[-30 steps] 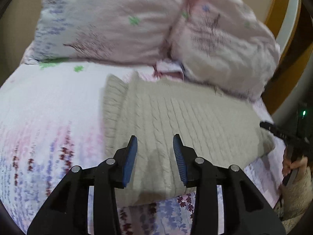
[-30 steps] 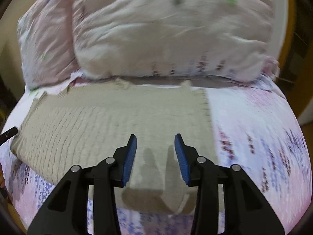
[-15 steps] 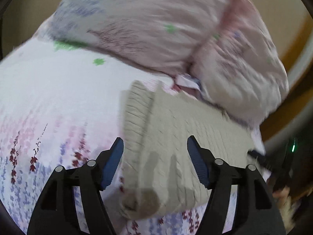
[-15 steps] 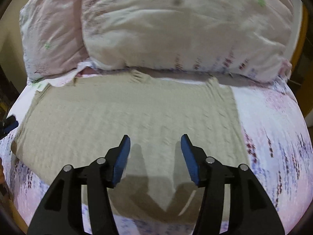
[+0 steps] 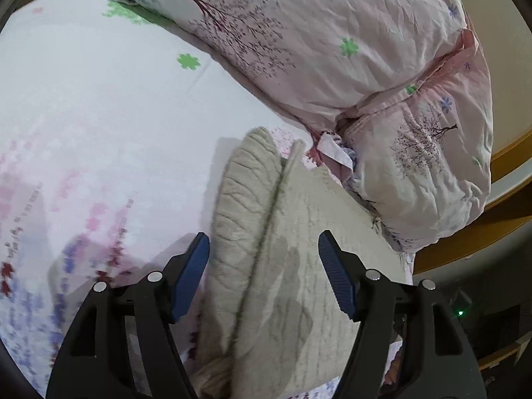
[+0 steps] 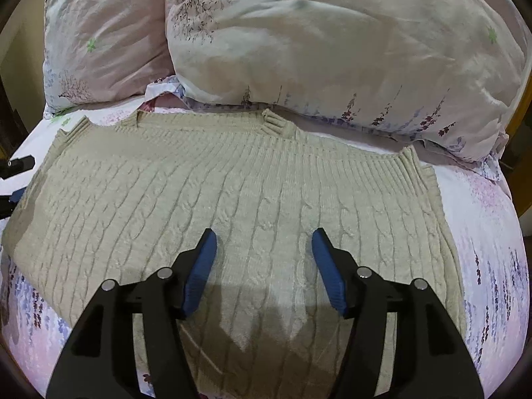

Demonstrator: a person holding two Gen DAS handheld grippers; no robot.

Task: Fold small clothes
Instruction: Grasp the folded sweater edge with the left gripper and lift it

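Observation:
A beige cable-knit sweater [image 6: 232, 173] lies spread flat on the bed, its ribbed neckline toward the pillows. In the left wrist view its side edge [image 5: 249, 199] shows as a doubled-over fold running away from me. My left gripper [image 5: 263, 236] hovers open over that fold, the cloth below its blue pads and not pinched. My right gripper [image 6: 263, 231] hangs over the sweater's near middle with its jaws opening and nothing pressed between them. The left gripper's tip [image 6: 20, 163] pokes in at the sweater's far left corner.
Two floral pillows [image 6: 332, 40] [image 6: 99, 50] lie just behind the sweater's neckline. The white and pink floral sheet [image 5: 83, 99] stretches to the left of the sweater and also to its right [image 6: 482, 232]. A wooden bed frame [image 5: 498, 226] runs past the pillows.
Both grippers opened wider. The left one rolled and shifted to the sweater's left edge fold. The right one moved left, further over the sweater.

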